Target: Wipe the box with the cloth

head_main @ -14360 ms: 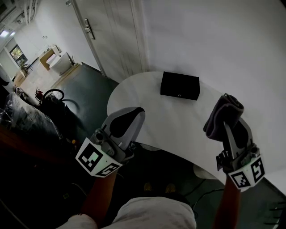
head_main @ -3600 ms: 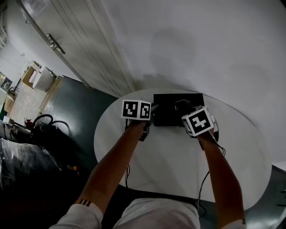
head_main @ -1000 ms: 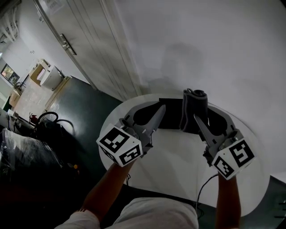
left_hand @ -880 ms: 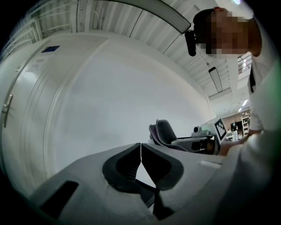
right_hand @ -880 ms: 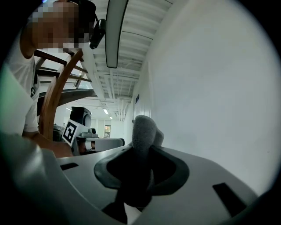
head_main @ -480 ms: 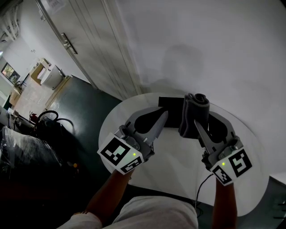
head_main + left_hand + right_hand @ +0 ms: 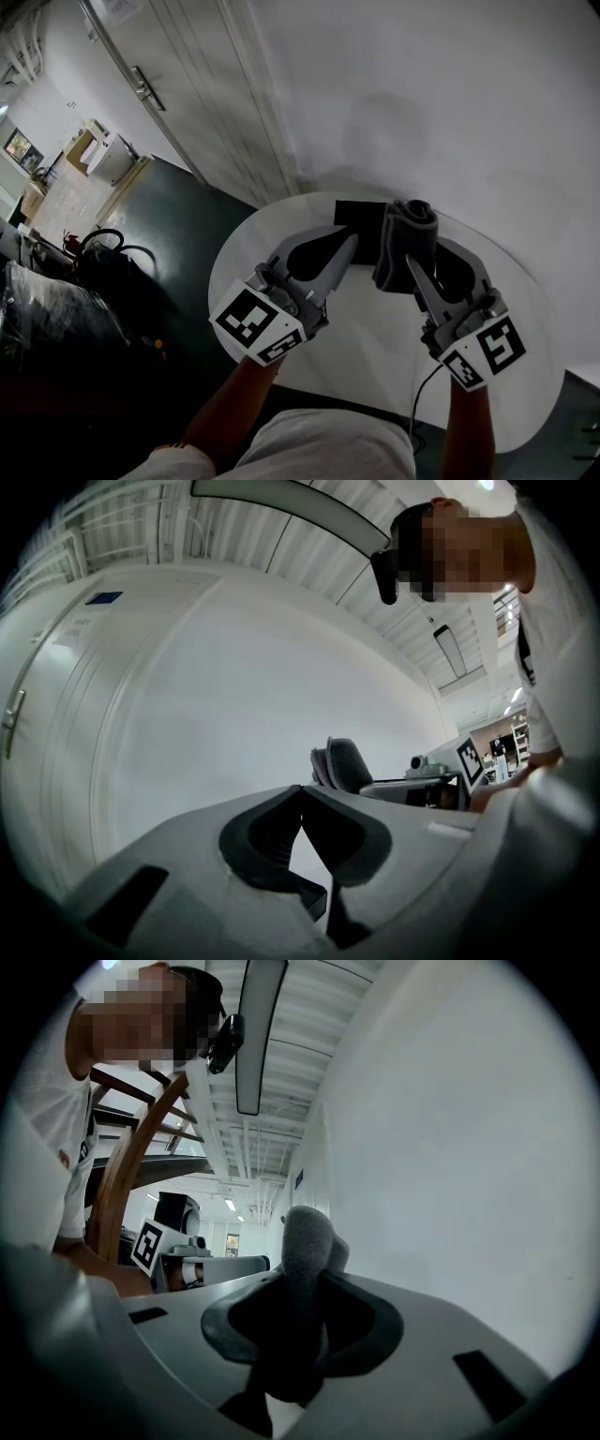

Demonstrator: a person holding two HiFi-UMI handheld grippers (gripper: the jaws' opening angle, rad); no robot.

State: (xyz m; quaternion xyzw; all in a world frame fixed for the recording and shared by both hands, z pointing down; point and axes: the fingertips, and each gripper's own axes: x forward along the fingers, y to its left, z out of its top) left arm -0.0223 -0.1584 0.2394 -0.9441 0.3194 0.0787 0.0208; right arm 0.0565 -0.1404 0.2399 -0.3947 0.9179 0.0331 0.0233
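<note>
The black box (image 7: pixel 360 214) lies at the far edge of the round white table (image 7: pixel 375 328), partly hidden behind the grippers. My right gripper (image 7: pixel 411 260) is held up above the table, shut on a folded grey cloth (image 7: pixel 406 240) that stands upright out of its jaws. In the right gripper view the cloth (image 7: pixel 306 1241) fills the gap between the jaws of the right gripper (image 7: pixel 298 1288). My left gripper (image 7: pixel 348 243) hovers beside it on the left, shut and holding nothing. Its jaws (image 7: pixel 302 791) meet at the tips, and past them shows the cloth (image 7: pixel 341 764).
A white wall rises right behind the table. To the left are a pale door (image 7: pixel 178 94) and dark floor (image 7: pixel 178 216) with a black bag (image 7: pixel 98 258). A cable (image 7: pixel 424 380) hangs under my right hand.
Both grippers stay raised over the table almost in place. The left one has edged slightly right and the cloth leans a little differently. The box has not moved.
</note>
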